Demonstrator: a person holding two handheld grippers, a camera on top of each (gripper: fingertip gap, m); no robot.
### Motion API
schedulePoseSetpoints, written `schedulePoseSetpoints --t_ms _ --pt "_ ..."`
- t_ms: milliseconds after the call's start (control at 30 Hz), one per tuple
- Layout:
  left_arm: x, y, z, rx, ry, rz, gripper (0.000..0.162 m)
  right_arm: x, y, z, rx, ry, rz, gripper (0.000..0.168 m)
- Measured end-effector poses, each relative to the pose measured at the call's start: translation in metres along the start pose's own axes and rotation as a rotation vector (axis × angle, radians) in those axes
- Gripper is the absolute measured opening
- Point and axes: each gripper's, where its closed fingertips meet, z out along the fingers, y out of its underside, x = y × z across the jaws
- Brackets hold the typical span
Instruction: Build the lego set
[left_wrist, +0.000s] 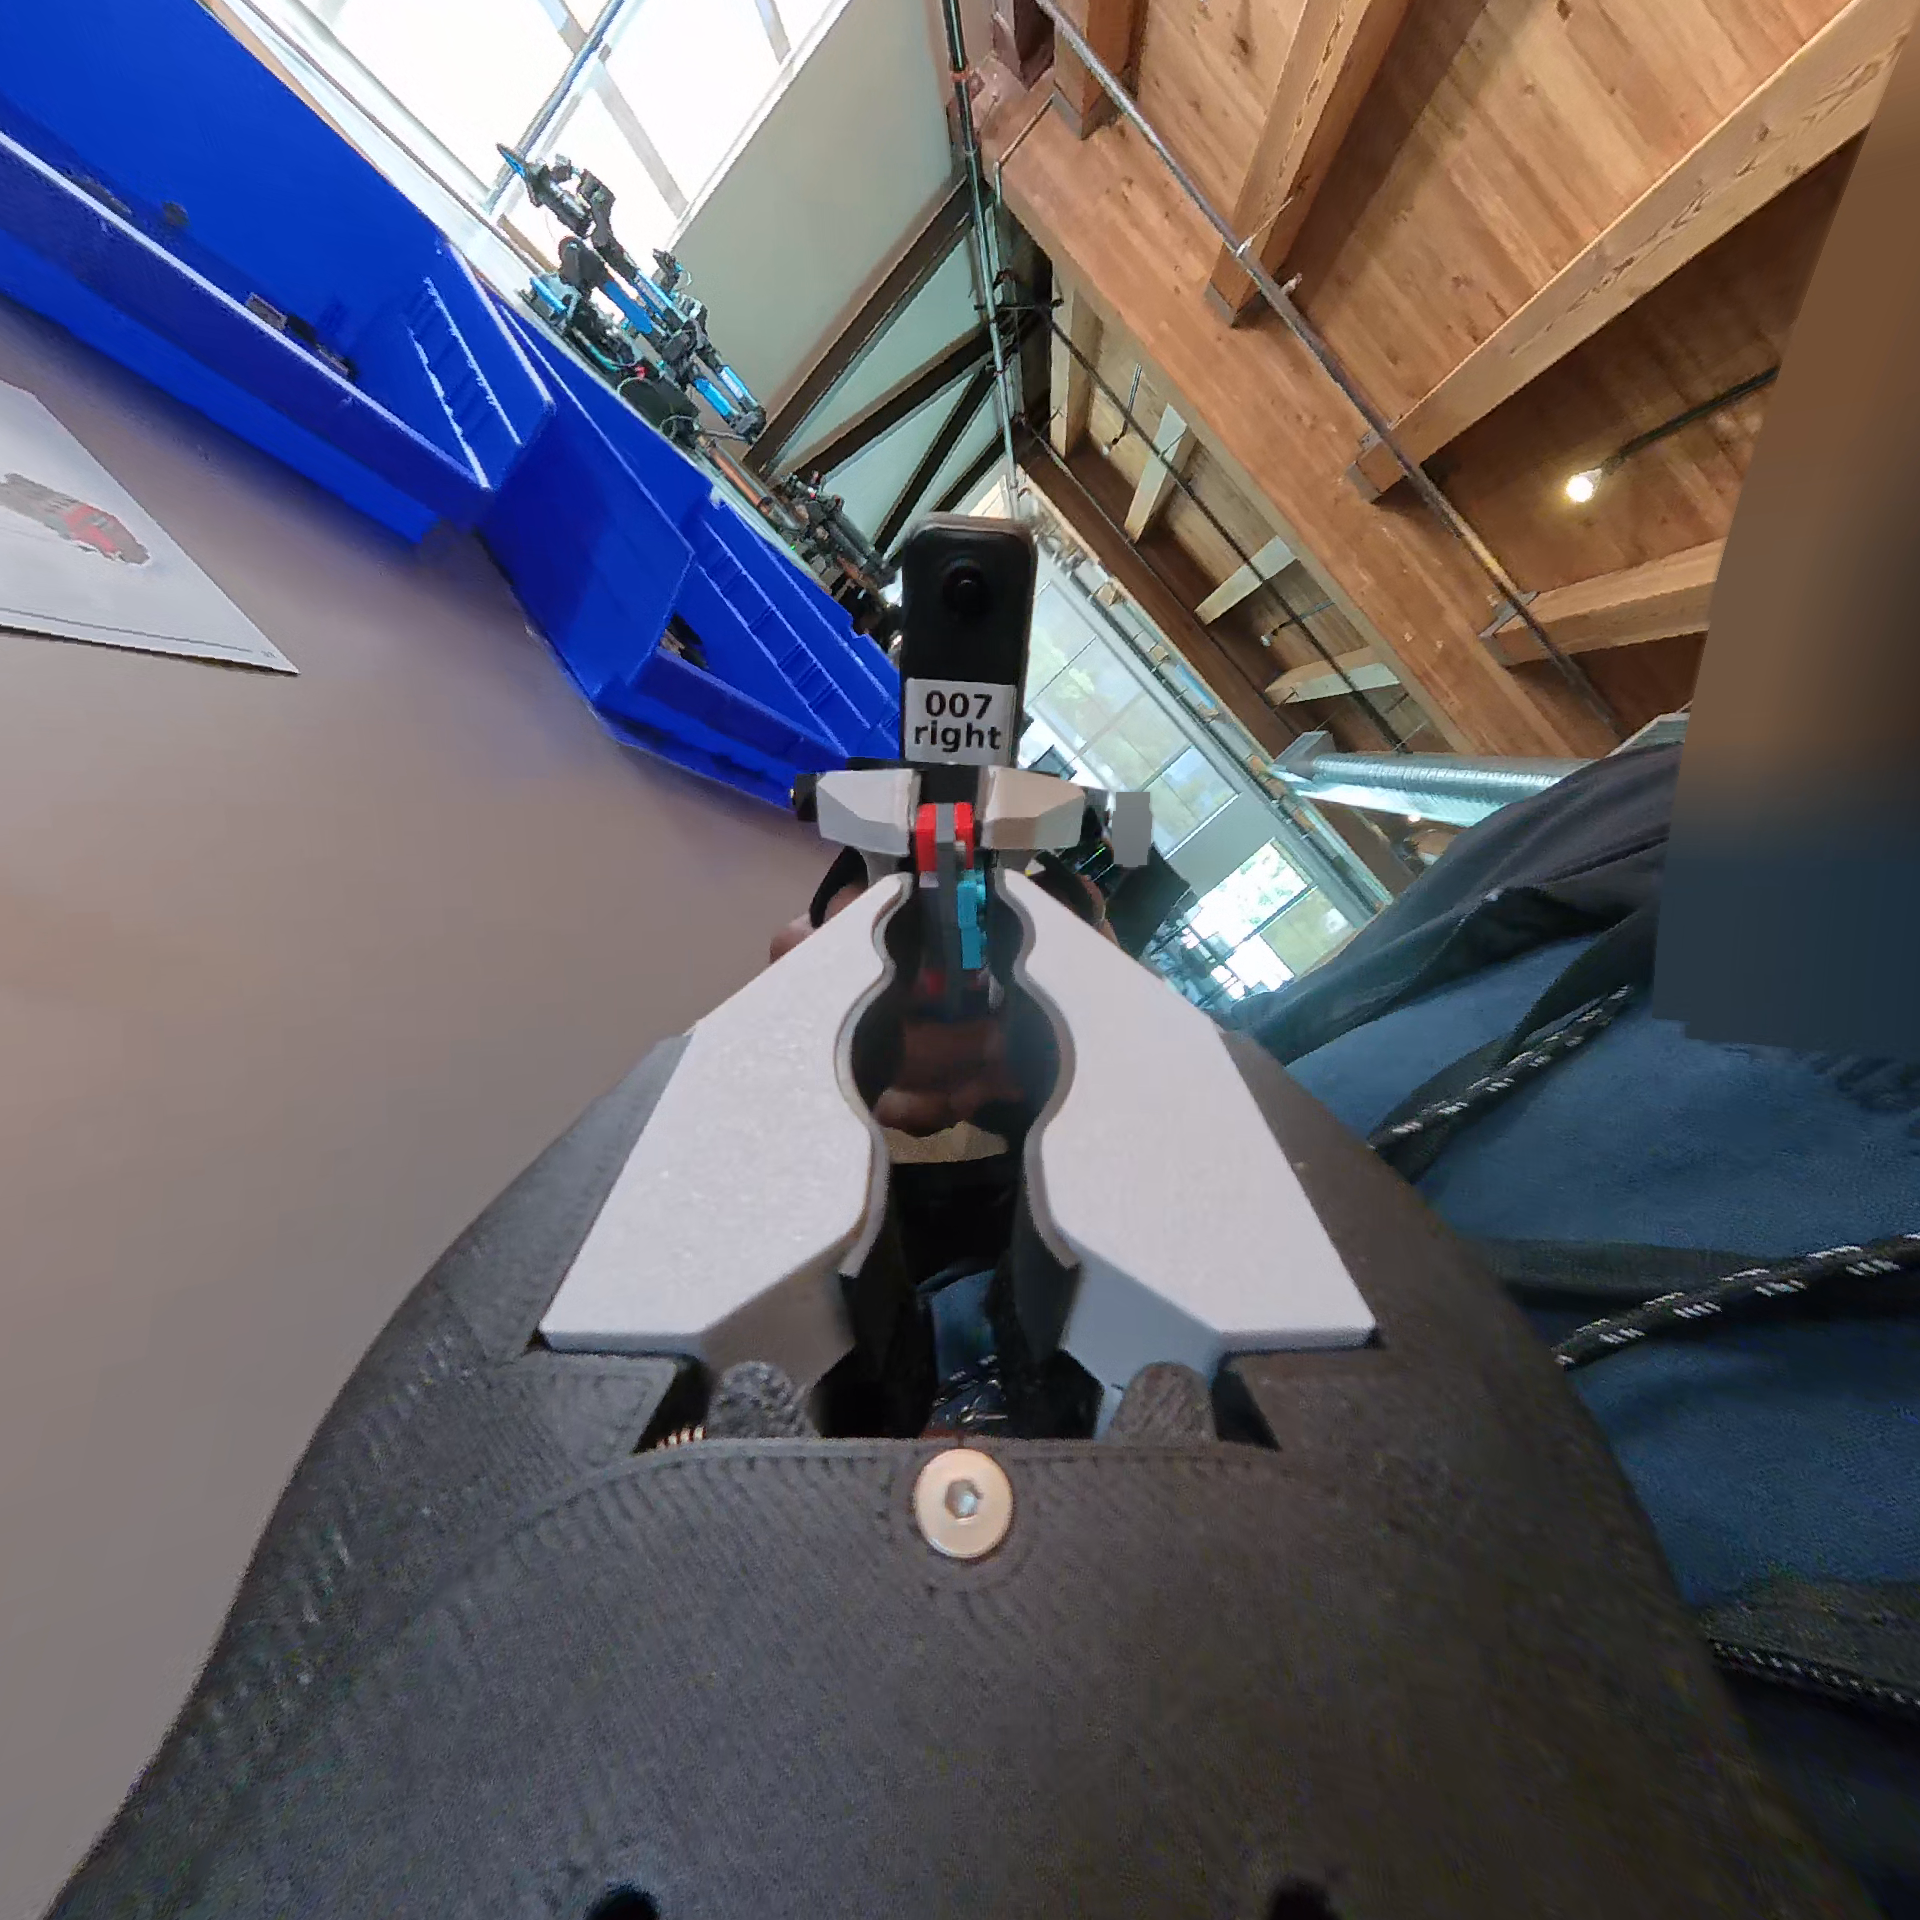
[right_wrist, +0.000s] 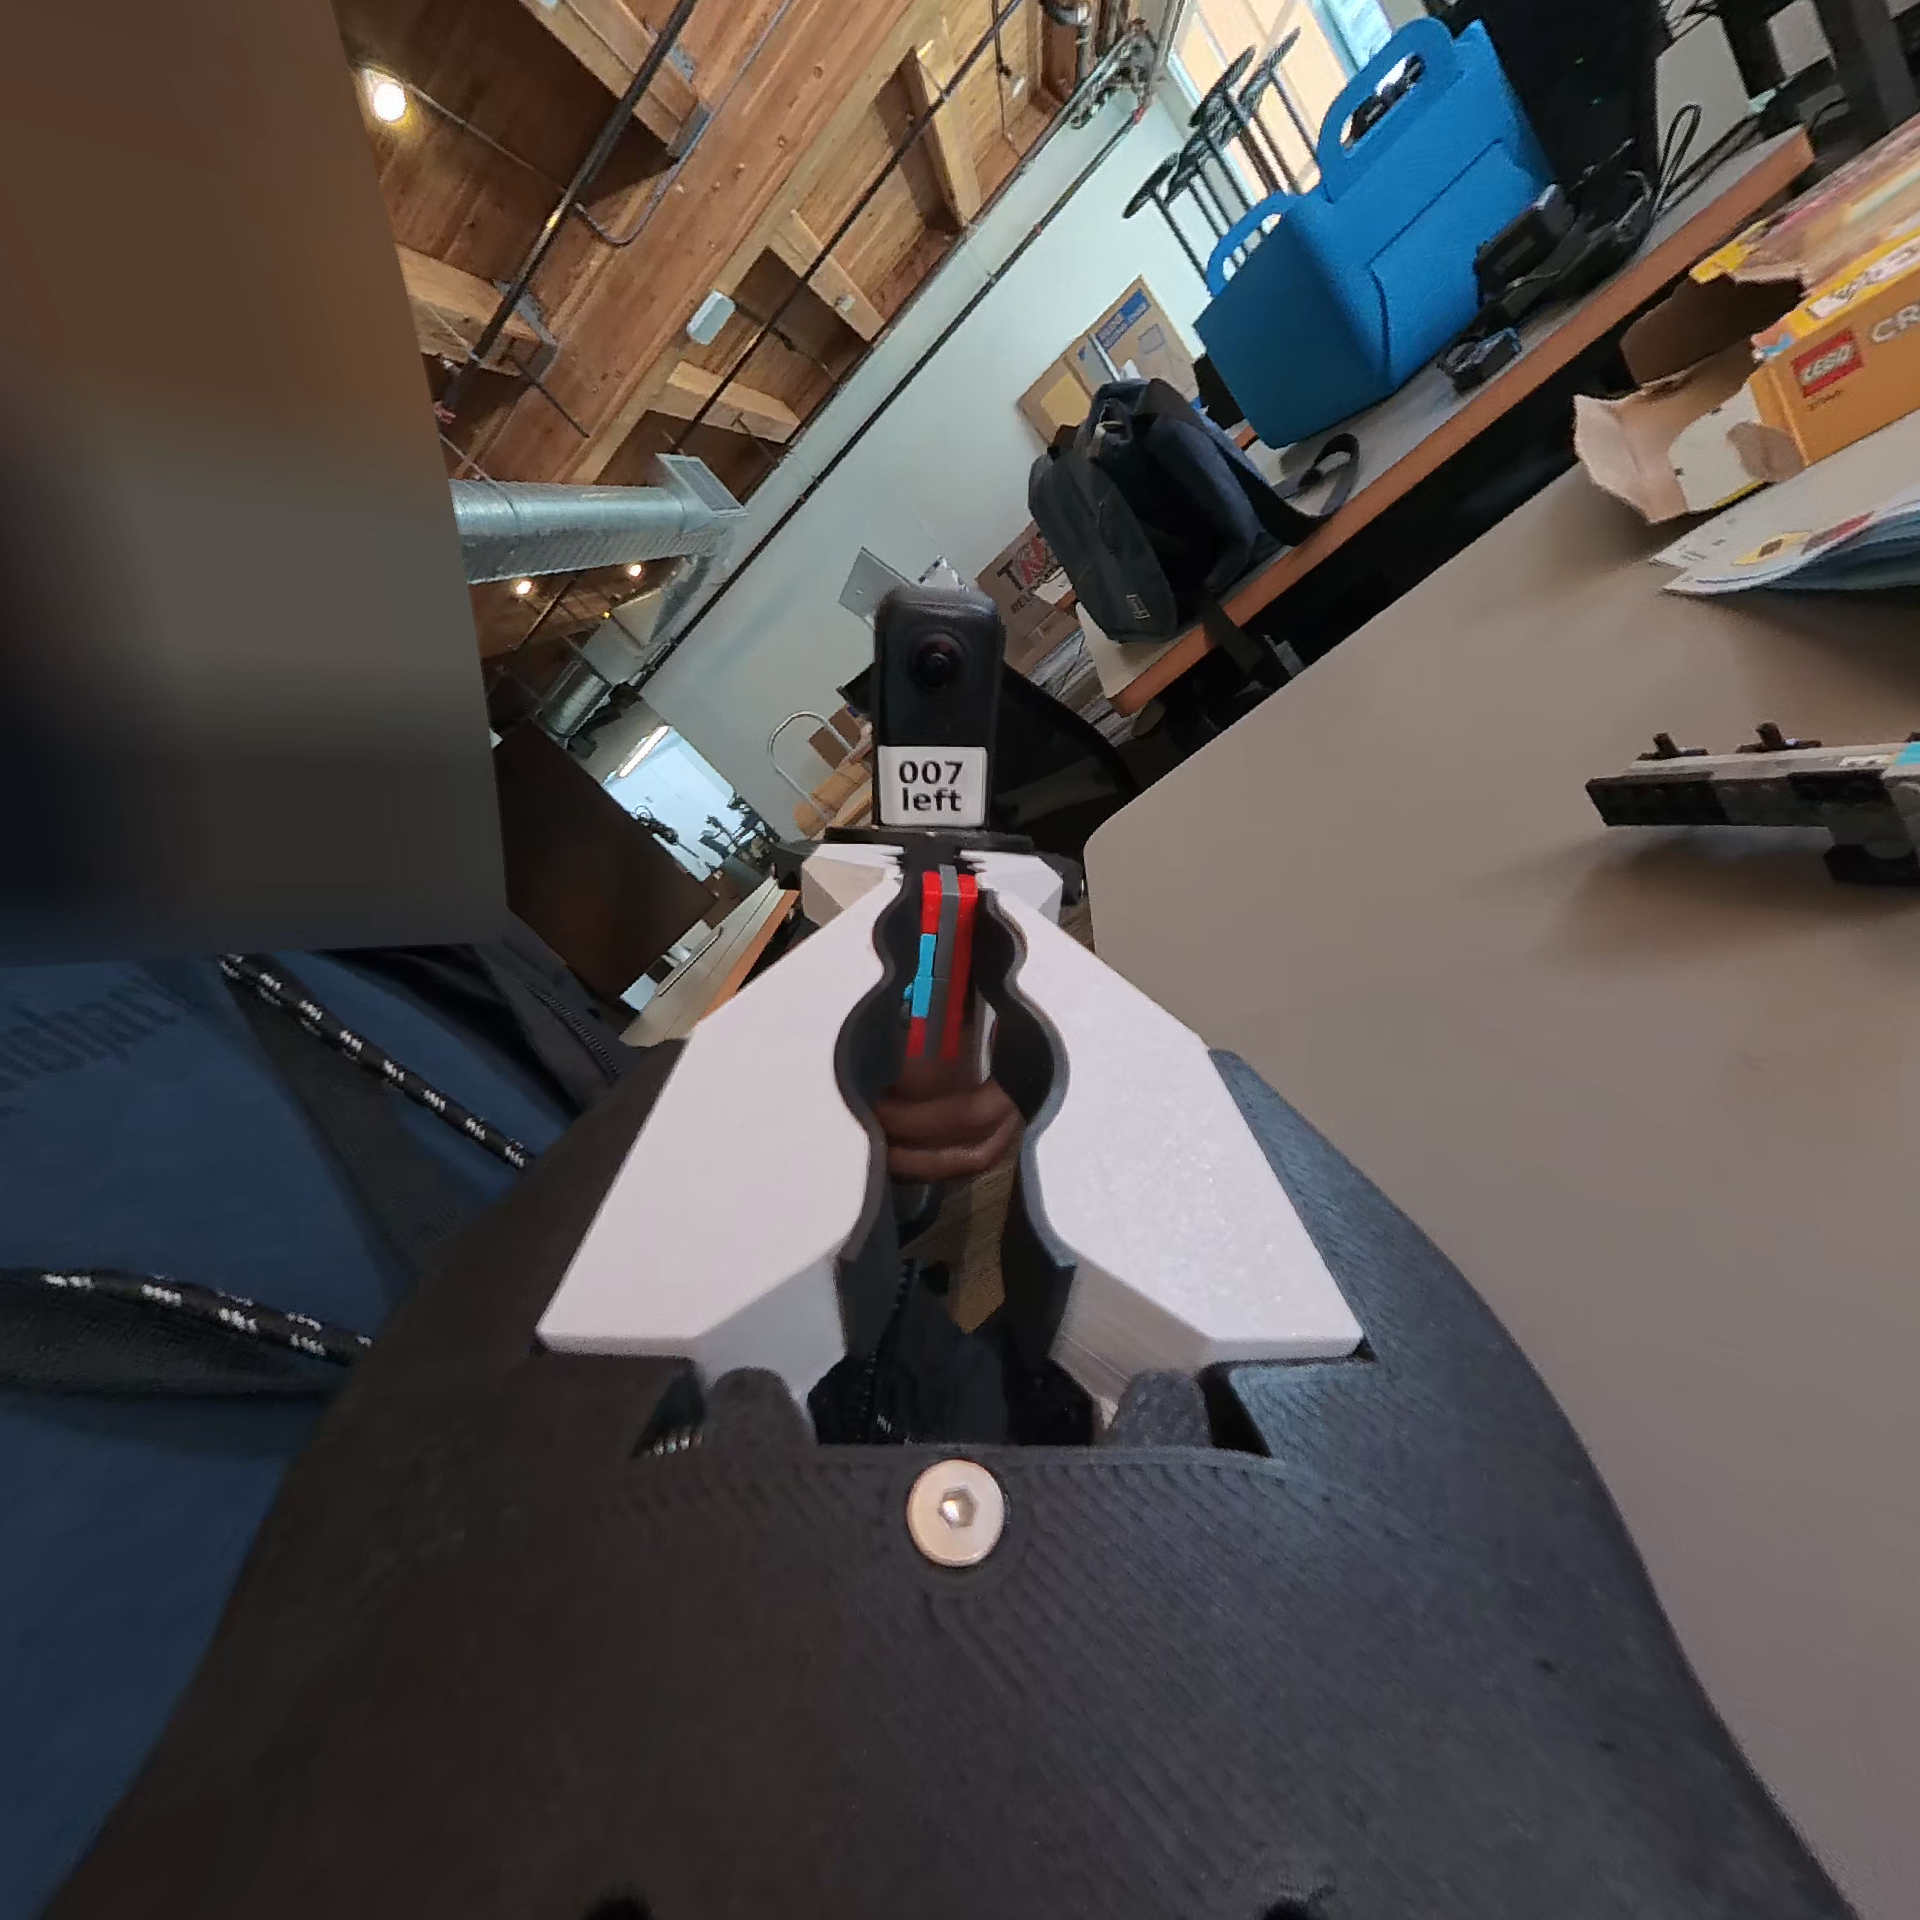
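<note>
Grey table (right_wrist: 1455, 1039) fills the right wrist view from 2 to 5 o'clock, with a dark half-built chassis (right_wrist: 1766, 795) lying at 3 o'clock. Both grippers are up in the air facing each other, left gripper (left_wrist: 951, 883) and right gripper (right_wrist: 951, 904) each nearly closed, pinching the same small red, grey and blue brick stack (right_wrist: 940, 977) between them. Looks like mid press-fit (just my guess); next they'd need a firm, straight squeeze without twisting.

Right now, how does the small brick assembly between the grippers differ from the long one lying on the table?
The red, grey and light-blue assembly is held in the air, pinched by the right gripper and left gripper; the dark grey chassis assembly lies free on the table. The held one looks short and colourful, the chassis long and mostly dark. Both are unfinished.
</note>
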Motion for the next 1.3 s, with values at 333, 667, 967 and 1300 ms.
schedulePoseSetpoints --t_ms 333,667,967,1300 --pt "0.000 0.007 0.003 0.017 0.033 -0.009 0.012 -0.003 0.001 0.001 0.014 0.016 -0.134 0.010" --pt "0.013 0.011 0.000 -0.047 0.048 0.220 0.012 -0.017 0.005 0.001 -0.107 -0.046 -0.248 0.024" --pt "0.017 0.019 0.000 -0.120 0.040 0.355 0.012 -0.028 0.011 0.003 -0.182 -0.102 -0.288 0.010" --pt "0.015 0.018 -0.001 -0.131 0.028 0.376 0.011 -0.026 0.011 0.003 -0.148 -0.059 -0.317 0.010"
